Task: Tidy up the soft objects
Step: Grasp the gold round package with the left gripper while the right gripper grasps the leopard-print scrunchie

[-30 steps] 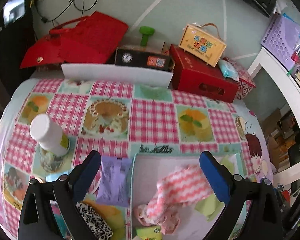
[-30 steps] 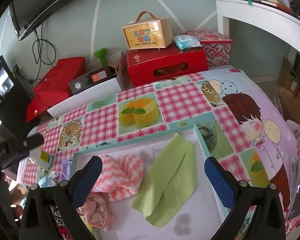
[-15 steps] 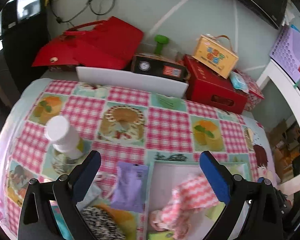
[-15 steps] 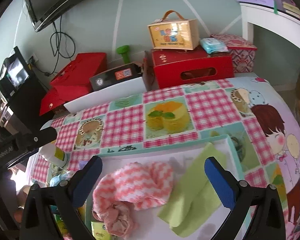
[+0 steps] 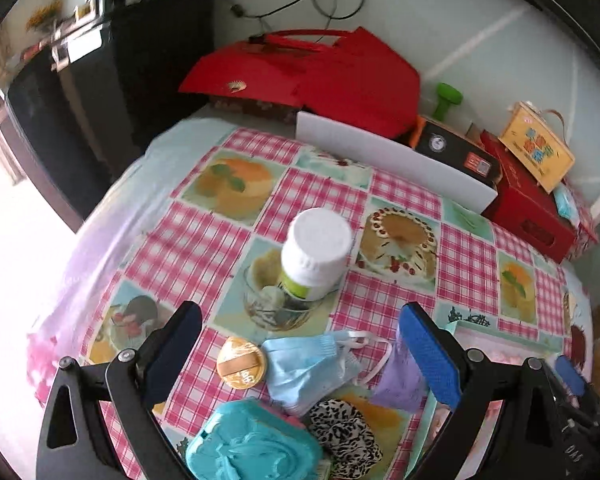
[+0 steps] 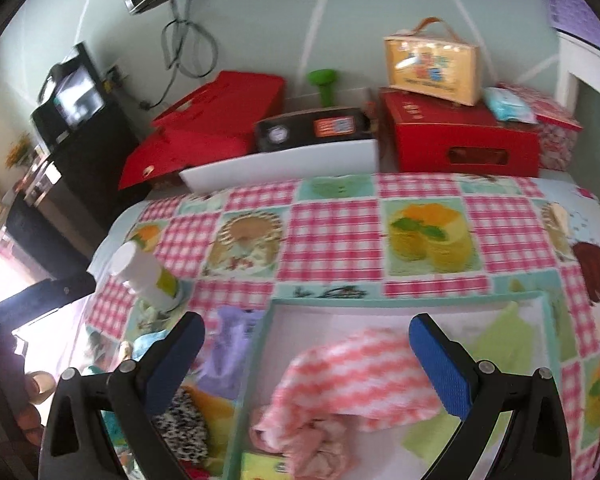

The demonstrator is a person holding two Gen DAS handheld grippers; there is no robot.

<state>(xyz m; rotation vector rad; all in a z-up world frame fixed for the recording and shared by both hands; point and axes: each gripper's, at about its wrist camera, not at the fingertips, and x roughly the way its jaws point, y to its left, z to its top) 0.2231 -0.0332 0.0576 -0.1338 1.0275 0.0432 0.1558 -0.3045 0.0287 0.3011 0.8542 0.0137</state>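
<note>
My left gripper (image 5: 300, 344) is open above a crumpled blue face mask (image 5: 308, 368), with a purple cloth (image 5: 400, 380) and a leopard-print scrunchie (image 5: 344, 436) just beside it. My right gripper (image 6: 306, 352) is open over the teal-rimmed tray (image 6: 380, 299). In the tray lie a pink-and-white striped cloth (image 6: 356, 376), a pale pink cloth (image 6: 320, 452) and a green cloth (image 6: 504, 332). The purple cloth (image 6: 228, 344) and scrunchie (image 6: 184, 420) sit left of the tray.
A white-capped bottle (image 5: 314, 256) stands in a glass dish (image 5: 276, 304). A round gold tin (image 5: 242, 362) and a teal container (image 5: 252, 444) lie near the left fingers. Red boxes (image 5: 320, 76) and a yellow case (image 6: 432, 64) line the table's far edge.
Both grippers swung left. The left view now centres on the bottle, mask and gold tin rather than the tray. The right view has shifted left over the tray's left part.
</note>
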